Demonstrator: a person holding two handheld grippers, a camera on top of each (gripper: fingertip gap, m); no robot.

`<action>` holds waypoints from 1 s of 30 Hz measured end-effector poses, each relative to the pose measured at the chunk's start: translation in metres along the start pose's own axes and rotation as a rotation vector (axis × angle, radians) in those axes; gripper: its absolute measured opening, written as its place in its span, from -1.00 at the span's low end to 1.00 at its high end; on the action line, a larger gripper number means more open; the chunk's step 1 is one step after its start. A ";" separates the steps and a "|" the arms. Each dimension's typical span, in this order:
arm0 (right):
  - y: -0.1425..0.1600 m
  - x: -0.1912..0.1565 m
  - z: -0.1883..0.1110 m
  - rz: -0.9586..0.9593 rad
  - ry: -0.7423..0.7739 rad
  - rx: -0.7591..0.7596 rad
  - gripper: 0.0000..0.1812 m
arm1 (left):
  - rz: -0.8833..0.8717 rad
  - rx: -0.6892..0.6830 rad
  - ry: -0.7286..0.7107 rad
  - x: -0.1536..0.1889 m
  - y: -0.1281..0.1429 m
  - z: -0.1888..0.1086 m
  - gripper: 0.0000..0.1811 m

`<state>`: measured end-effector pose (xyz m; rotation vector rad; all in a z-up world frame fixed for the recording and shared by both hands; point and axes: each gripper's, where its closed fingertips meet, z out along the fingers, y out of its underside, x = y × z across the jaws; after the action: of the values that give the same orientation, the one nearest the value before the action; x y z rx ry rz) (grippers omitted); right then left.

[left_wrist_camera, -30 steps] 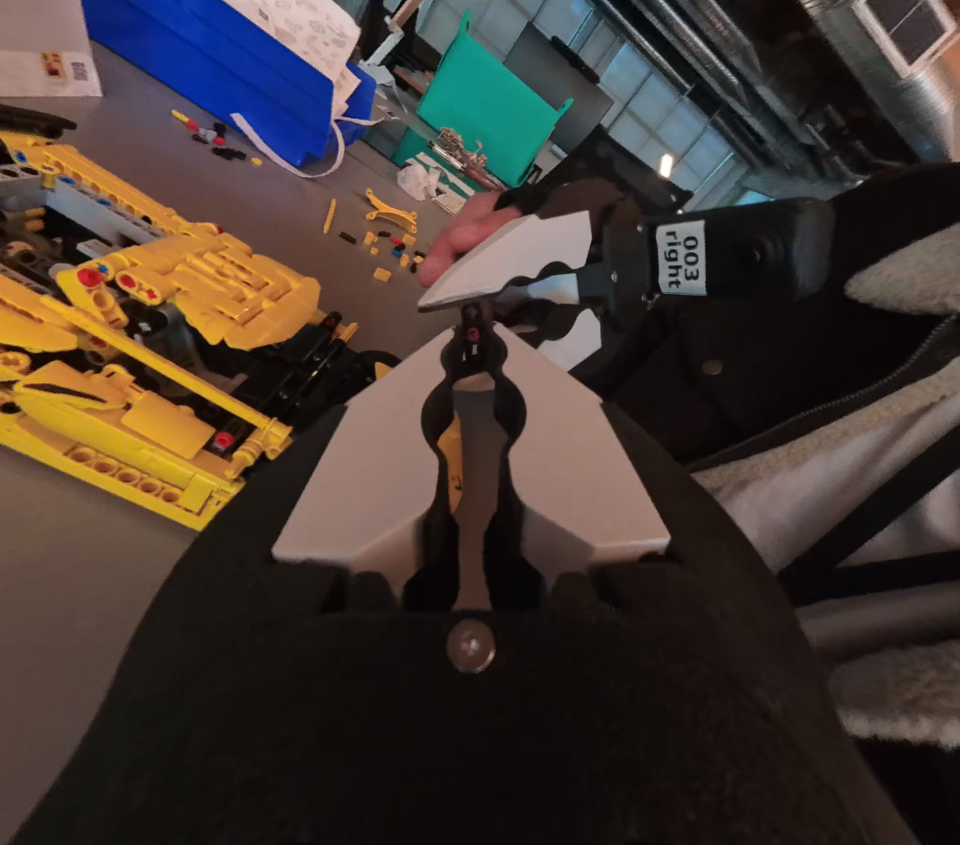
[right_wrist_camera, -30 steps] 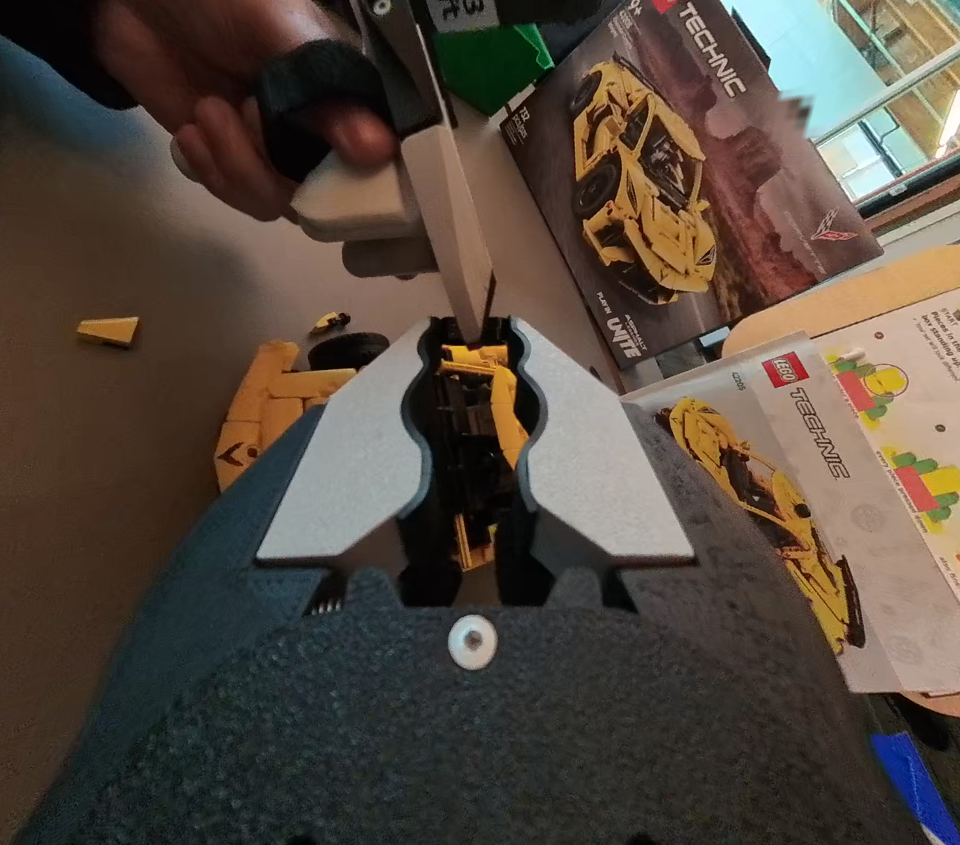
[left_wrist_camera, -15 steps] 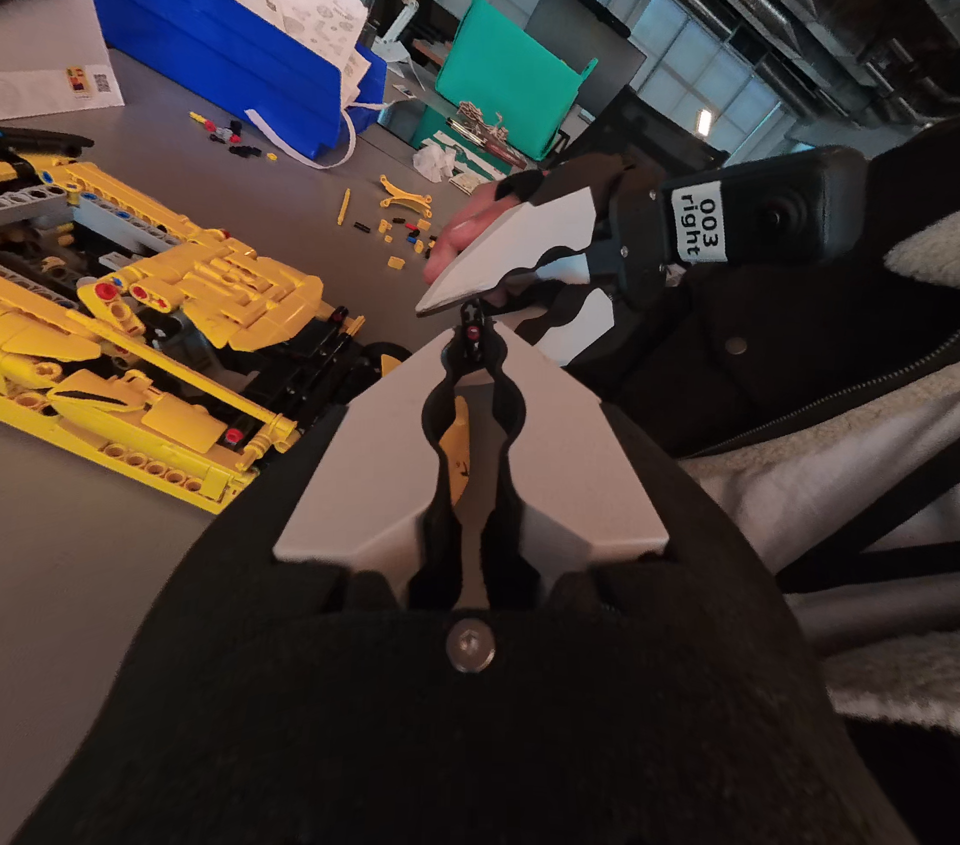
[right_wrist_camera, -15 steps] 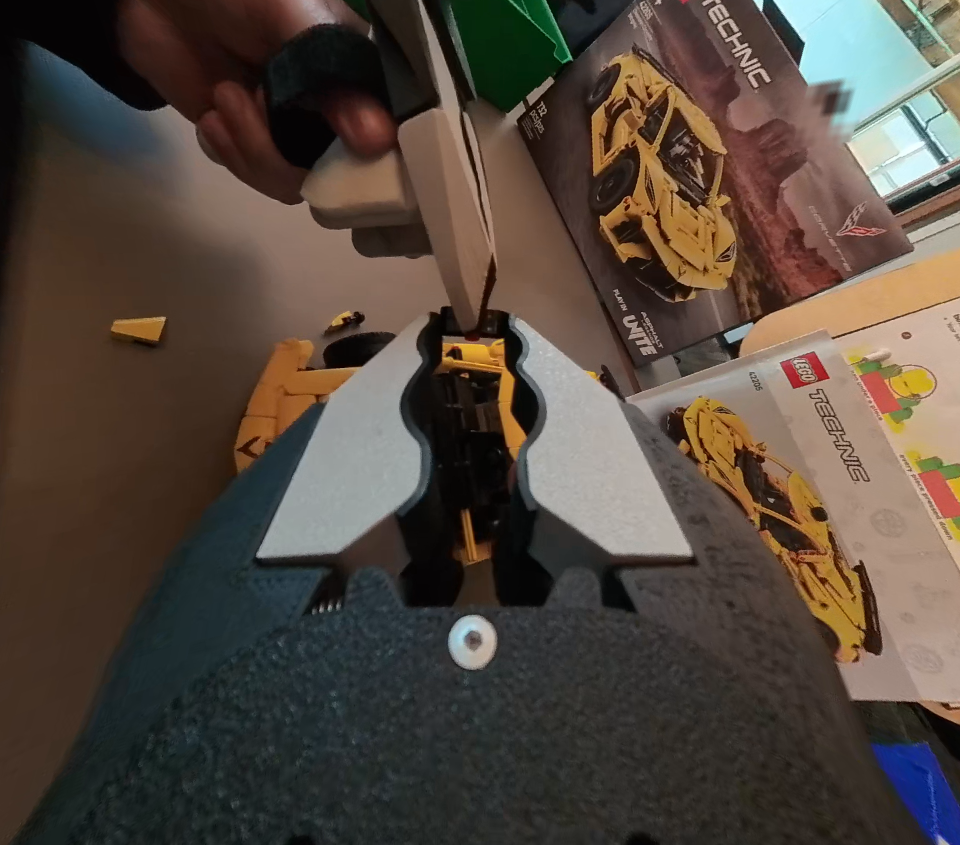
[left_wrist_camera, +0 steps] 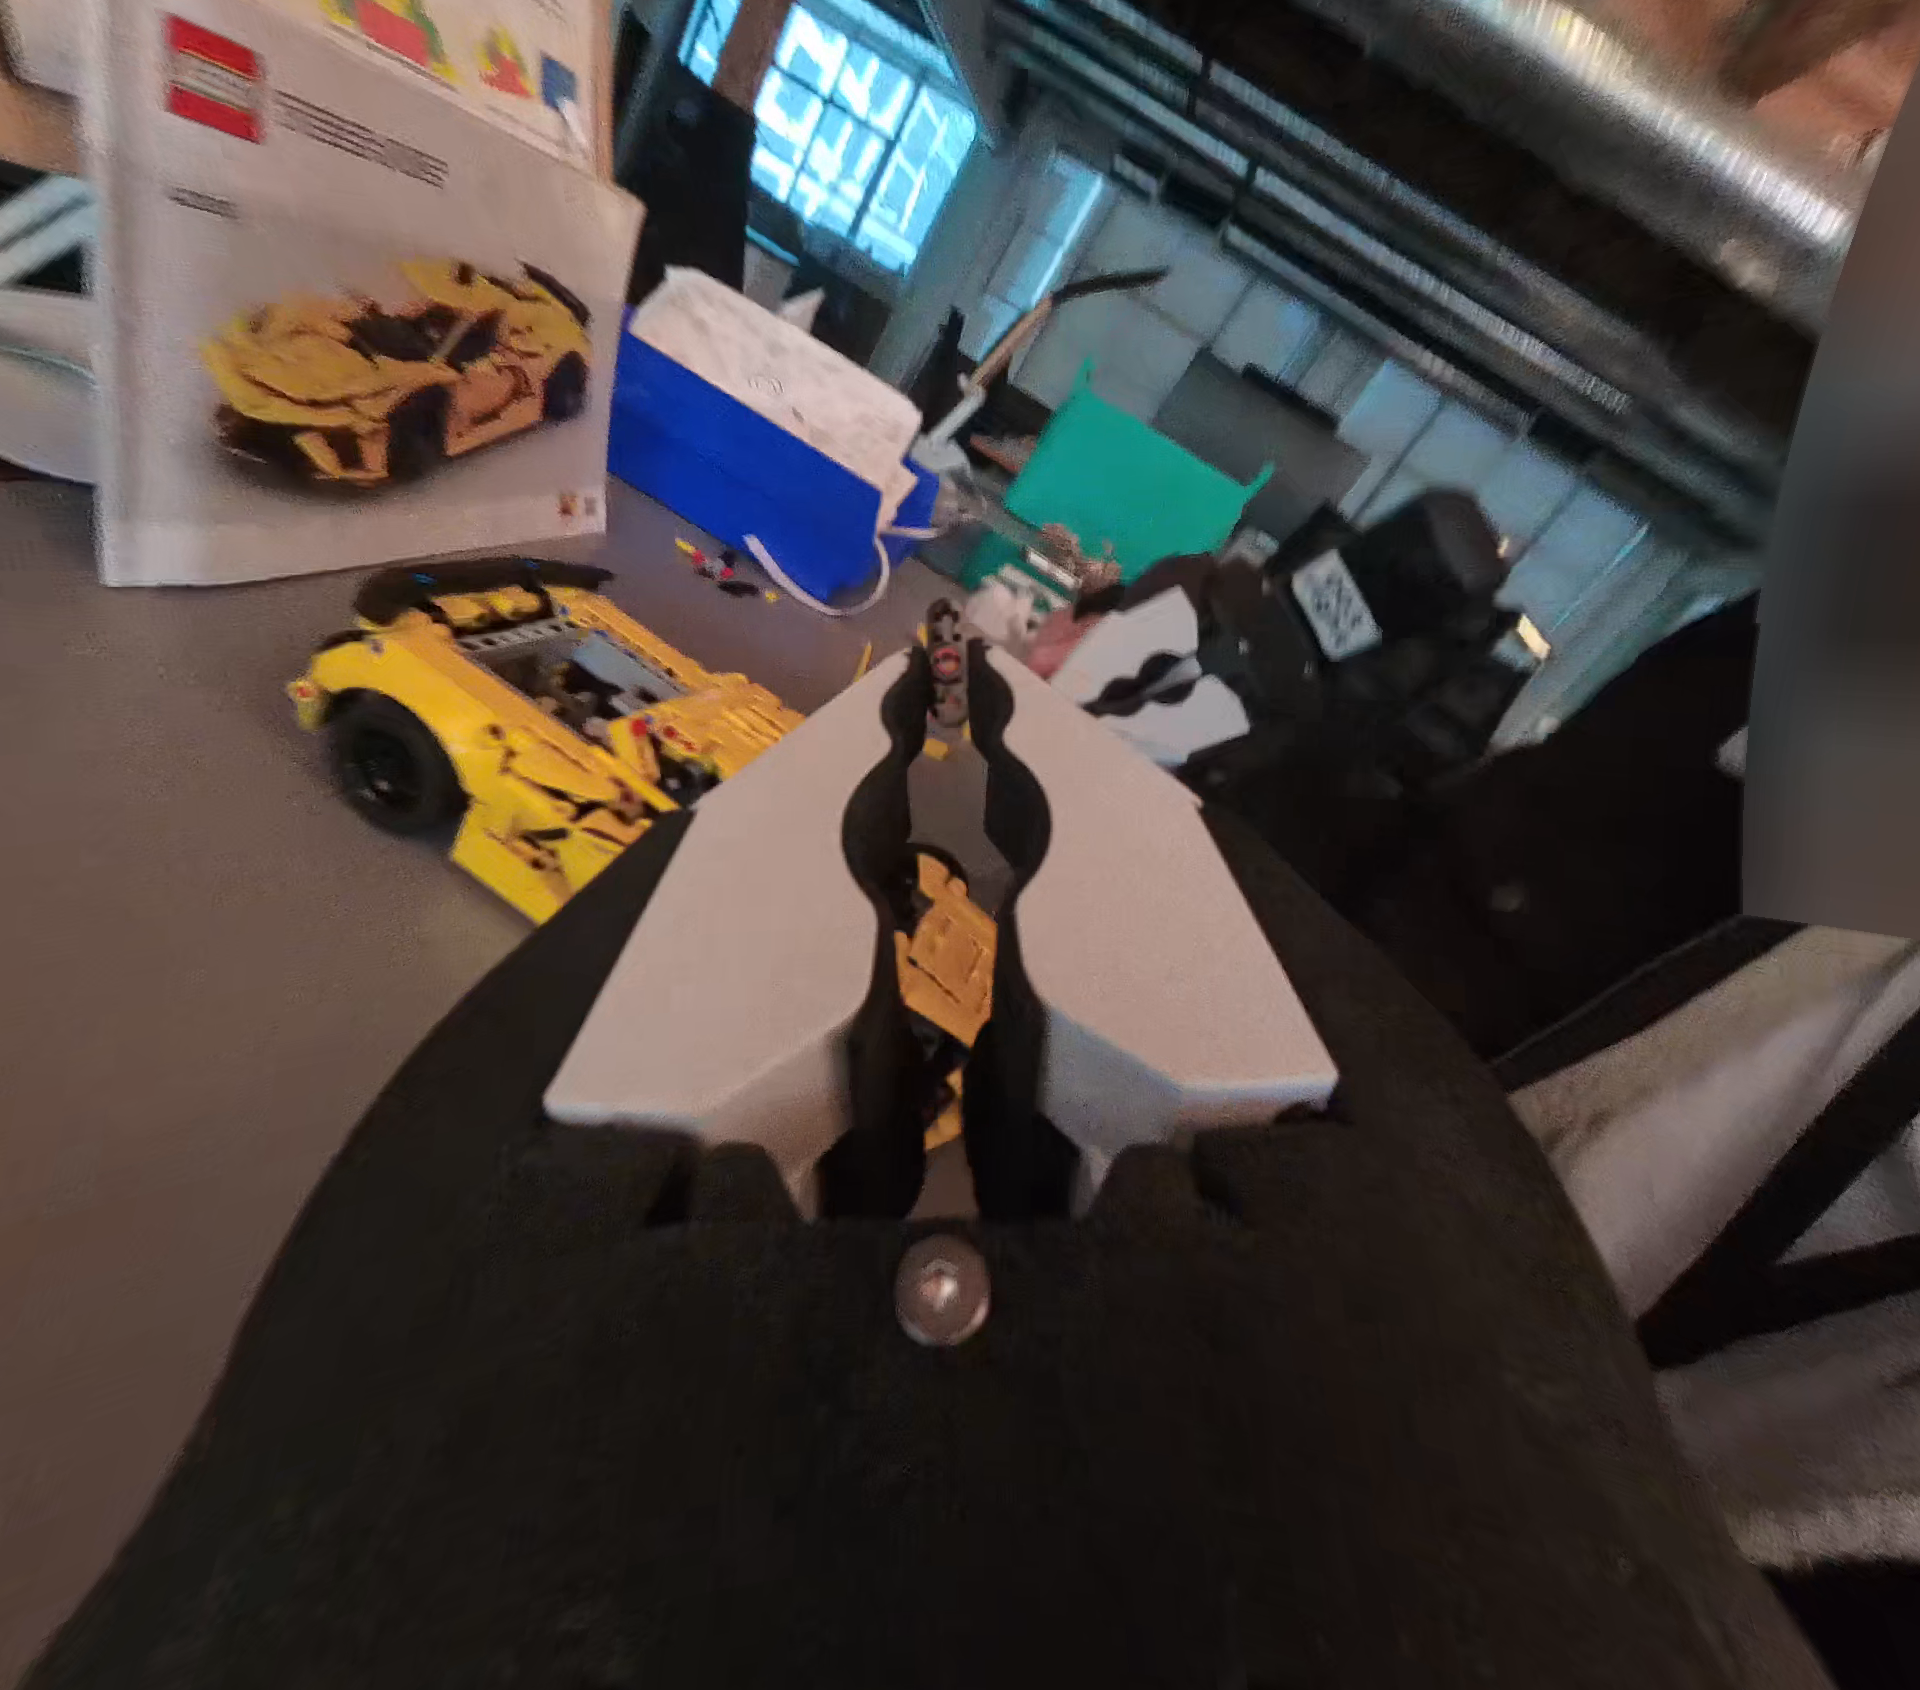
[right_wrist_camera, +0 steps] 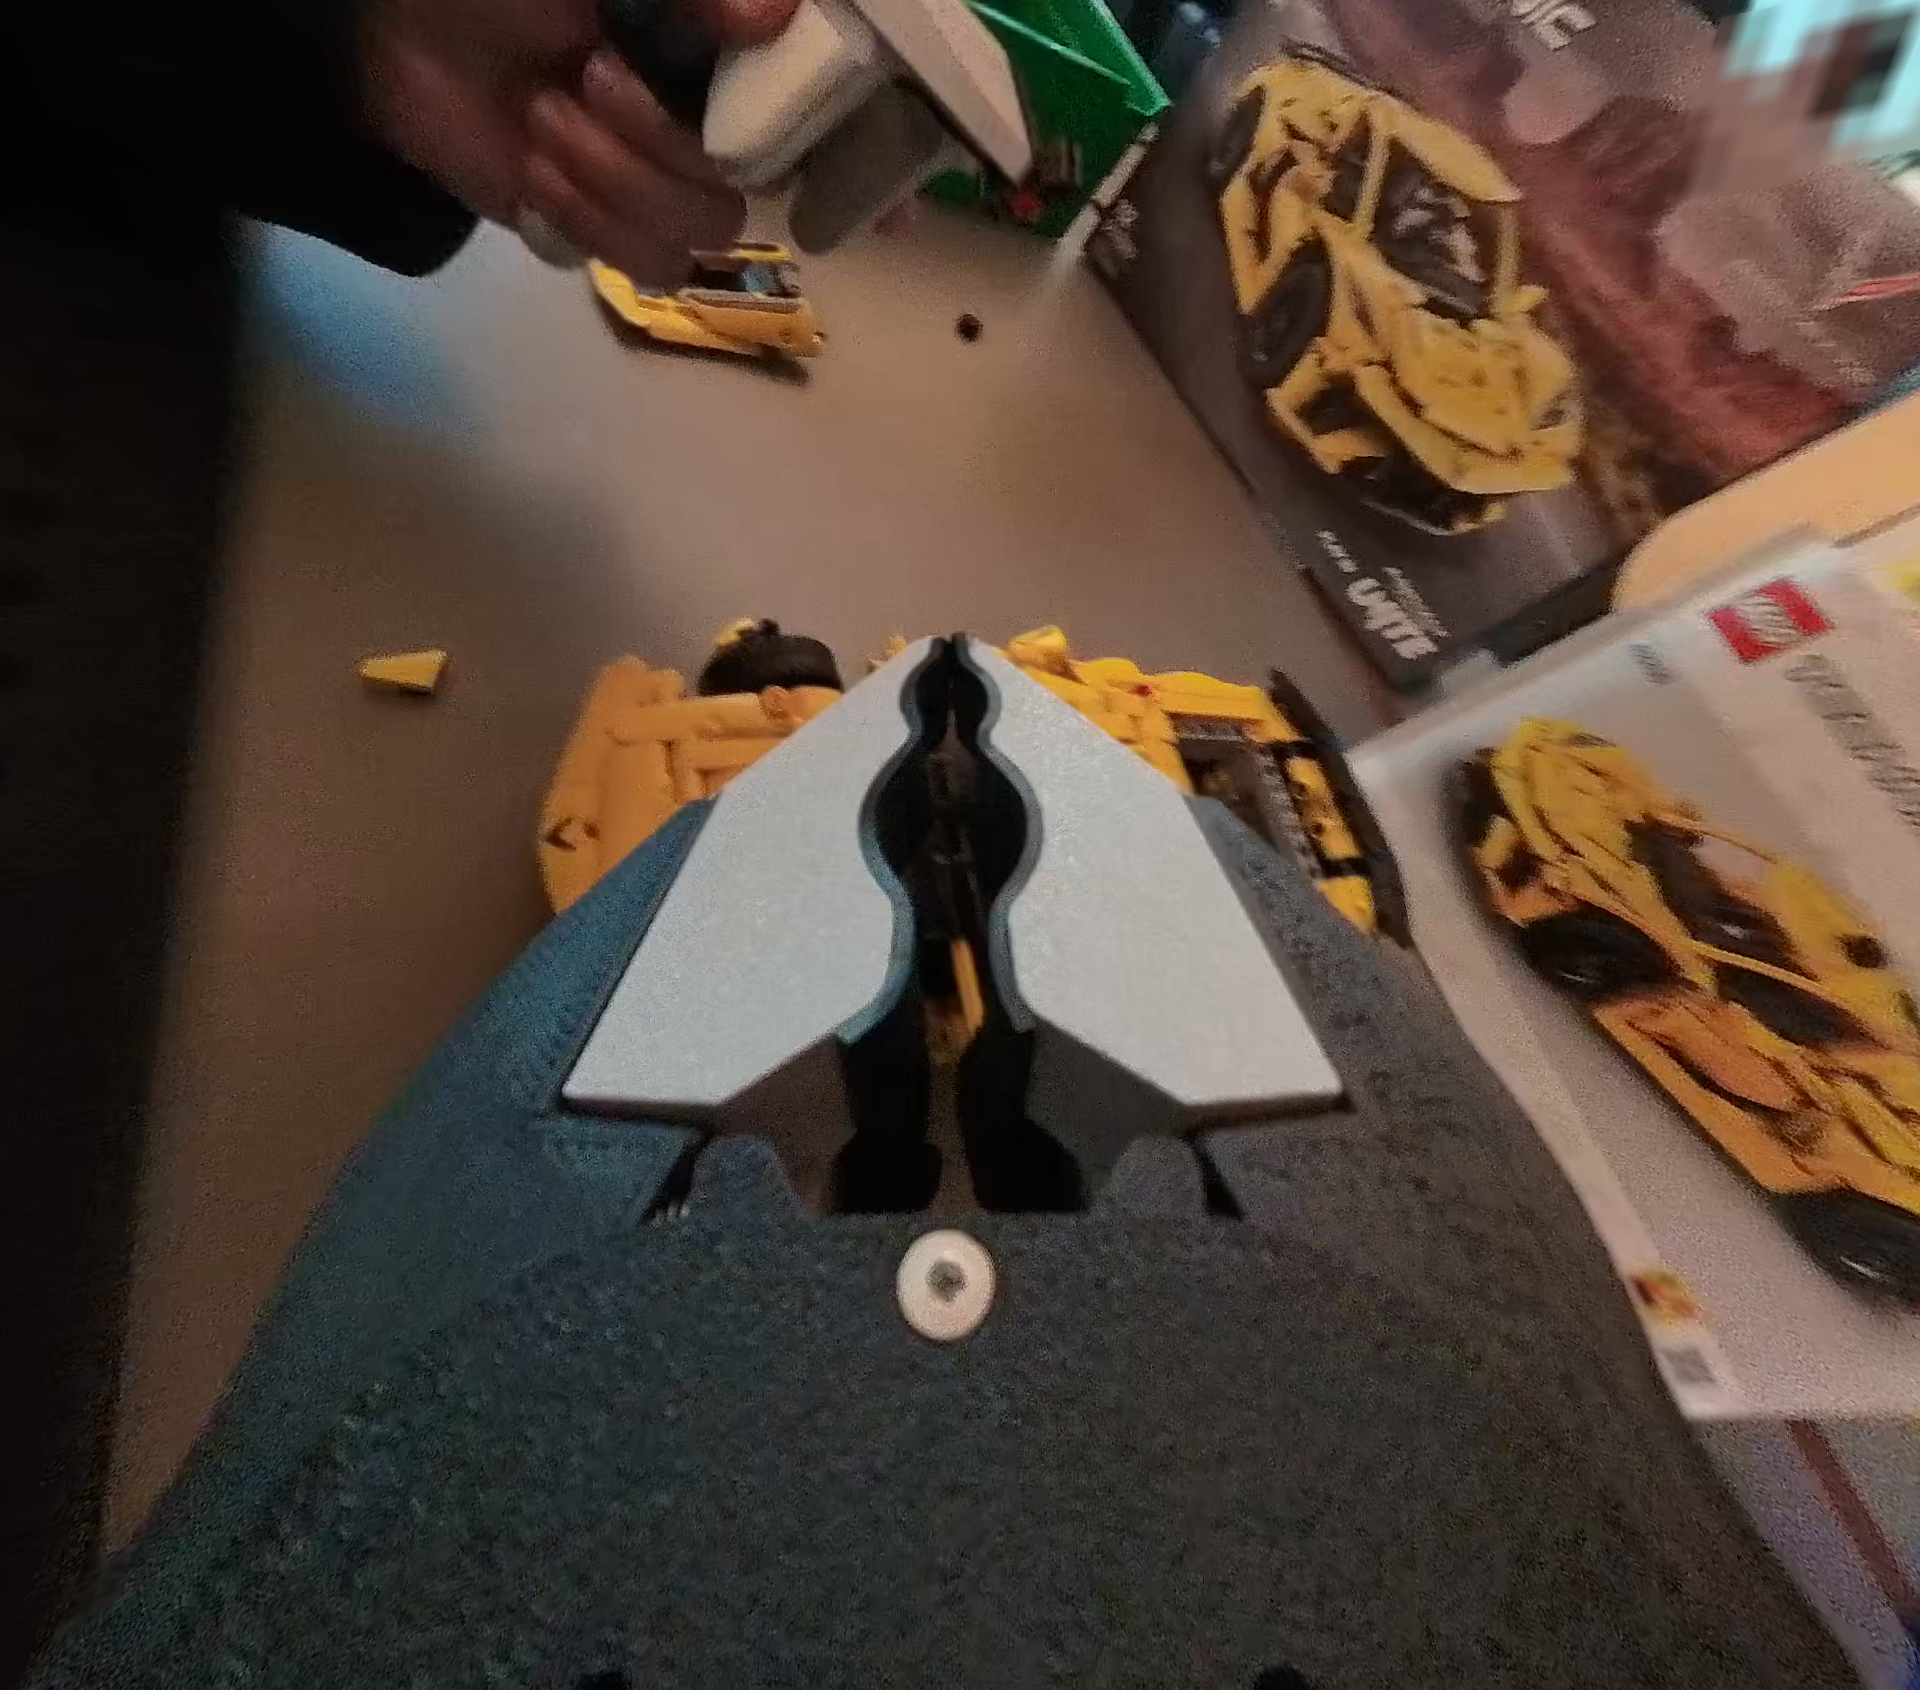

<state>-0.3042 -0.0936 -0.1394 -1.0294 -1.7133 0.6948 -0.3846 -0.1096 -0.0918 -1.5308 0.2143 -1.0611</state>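
Note:
My left gripper (left_wrist_camera: 945,664) is shut on a small black piece with a red pin (left_wrist_camera: 945,679), held in the air above the grey table. A yellow brick-built car (left_wrist_camera: 520,736) stands on the table to its left. My right gripper (right_wrist_camera: 951,651) is shut with its tips touching and nothing seen between them, just above the yellow car (right_wrist_camera: 644,736). In the right wrist view the left gripper (right_wrist_camera: 1013,170) is up at the far left in a hand, with the black piece (right_wrist_camera: 1027,201) at its tip. In the left wrist view the right gripper (left_wrist_camera: 1091,674) is just right of my tips.
An instruction booklet (left_wrist_camera: 343,352) and a blue box (left_wrist_camera: 748,466) stand behind the car, with a green bin (left_wrist_camera: 1122,477) beyond. The car's picture box (right_wrist_camera: 1455,238), a yellow sub-assembly (right_wrist_camera: 717,310), a yellow wedge (right_wrist_camera: 405,669) and a small black part (right_wrist_camera: 968,328) are on the table. My right fingertips sit around 11 centimetres from my left ones.
The two grippers have drawn apart. The left one has pulled away with the black piece. The right gripper's jaws have closed and it has moved back over the car.

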 end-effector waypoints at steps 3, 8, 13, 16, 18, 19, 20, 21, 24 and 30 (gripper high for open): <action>0.000 -0.002 0.015 0.015 0.041 0.008 -0.98 | -0.061 -0.069 0.073 0.015 0.023 0.024 -0.93; -0.030 0.002 0.009 0.053 0.107 0.159 -0.87 | -0.284 -0.066 0.201 0.023 0.039 0.036 -0.93; -0.029 0.000 0.009 0.035 0.102 0.157 -0.87 | -0.401 -0.059 0.274 0.029 0.047 0.045 -0.93; -0.030 -0.001 0.009 0.020 0.108 0.155 -0.82 | -0.395 -0.055 0.269 0.028 0.047 0.046 -0.93; -0.031 -0.002 0.009 0.018 0.107 0.158 -0.82 | -0.398 -0.070 0.263 0.028 0.050 0.046 -0.93; -0.031 -0.002 0.008 0.018 0.104 0.156 -0.82 | -0.397 -0.077 0.257 0.027 0.051 0.047 -0.93; -0.030 -0.003 0.009 0.017 0.099 0.153 -0.82 | -0.402 -0.078 0.259 0.027 0.052 0.047 -0.93; -0.030 -0.003 0.008 0.015 0.093 0.154 -0.83 | -0.413 -0.080 0.267 0.028 0.053 0.047 -0.93; -0.030 -0.004 0.007 0.005 0.089 0.159 -0.83 | -0.439 -0.077 0.287 0.029 0.053 0.048 -0.93; -0.030 -0.002 0.007 0.002 0.094 0.160 -0.86 | -0.531 -0.009 0.312 0.023 0.043 0.042 -0.93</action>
<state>-0.3194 -0.1095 -0.1184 -0.9379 -1.5495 0.7602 -0.3241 -0.1073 -0.1126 -1.4580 0.0219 -1.7234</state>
